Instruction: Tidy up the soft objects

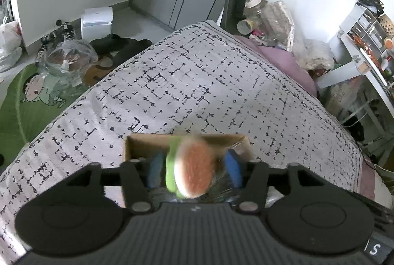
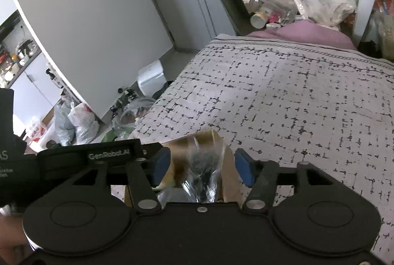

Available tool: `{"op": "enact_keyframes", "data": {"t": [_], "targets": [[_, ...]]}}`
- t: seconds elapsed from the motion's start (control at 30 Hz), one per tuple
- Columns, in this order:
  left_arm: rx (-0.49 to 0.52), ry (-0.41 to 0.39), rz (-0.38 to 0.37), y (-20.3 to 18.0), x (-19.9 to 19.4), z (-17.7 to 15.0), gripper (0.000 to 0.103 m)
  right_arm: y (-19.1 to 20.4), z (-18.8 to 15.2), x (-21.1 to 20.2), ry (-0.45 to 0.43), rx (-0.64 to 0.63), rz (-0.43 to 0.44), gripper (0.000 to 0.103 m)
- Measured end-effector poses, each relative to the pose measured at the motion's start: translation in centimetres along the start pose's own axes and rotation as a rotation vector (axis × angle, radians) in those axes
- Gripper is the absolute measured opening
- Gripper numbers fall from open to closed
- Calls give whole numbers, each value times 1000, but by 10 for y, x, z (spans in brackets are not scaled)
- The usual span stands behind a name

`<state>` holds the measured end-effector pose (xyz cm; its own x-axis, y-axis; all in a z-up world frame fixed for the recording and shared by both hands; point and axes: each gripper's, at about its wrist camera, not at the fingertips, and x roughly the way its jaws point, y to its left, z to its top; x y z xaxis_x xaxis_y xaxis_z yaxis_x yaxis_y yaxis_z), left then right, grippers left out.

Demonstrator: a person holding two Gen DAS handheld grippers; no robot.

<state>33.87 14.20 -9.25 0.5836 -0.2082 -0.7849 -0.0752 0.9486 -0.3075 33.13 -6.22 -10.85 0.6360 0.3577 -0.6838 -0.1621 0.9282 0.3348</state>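
Observation:
A brown cardboard box [image 1: 138,145] sits on the patterned bedspread [image 1: 197,82]. In the left wrist view a soft toy [image 1: 190,167], green with an orange and white face, is blurred between the blue pads [image 1: 232,167] of my left gripper [image 1: 194,168]. The jaws stand wide apart and do not touch the toy, which is over the box. In the right wrist view my right gripper [image 2: 202,165] is open above the same box [image 2: 229,173]. A dark item in clear plastic wrap [image 2: 203,171] lies in the box. The left gripper's body [image 2: 108,154] is at the left.
Beside the bed the floor holds plastic bags [image 1: 66,55], a white box [image 1: 97,21] and a green cartoon mat [image 1: 29,97]. Bottles and bags [image 1: 268,18] crowd the bed's far end by a purple pillow [image 1: 283,60]. A cluttered white desk [image 1: 364,48] stands at right.

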Motion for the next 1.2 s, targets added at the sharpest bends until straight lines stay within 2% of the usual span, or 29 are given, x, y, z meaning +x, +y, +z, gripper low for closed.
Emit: {"op": "enact_keyframes", "data": {"t": [0.13,0.2,0.53,0.8,0.9,1.07,1.2], "targets": [[11,0,-8,1,0,0,69,-3,-3,-1,7,3,-20,63],[17,3,-2,0,-2,0,71,-5,-4,-4,6,6,-33,69],[37,9,11,1,-17,-2,74,-11,-10,-17,14,29,-62,74],[51,58,19,-6,-34,-14,75,-17,-15,-38,16,33,-71,89],[63,80,16,-14,-41,-23,78,-21,-19,-50,7,30,-85,93],[135,45,17,-29,-62,-40,79,-31,-28,-74,-25,28,-121,99],[148,27,9,-35,-79,-51,79,-39,-34,-95,-59,35,-147,100]]}}
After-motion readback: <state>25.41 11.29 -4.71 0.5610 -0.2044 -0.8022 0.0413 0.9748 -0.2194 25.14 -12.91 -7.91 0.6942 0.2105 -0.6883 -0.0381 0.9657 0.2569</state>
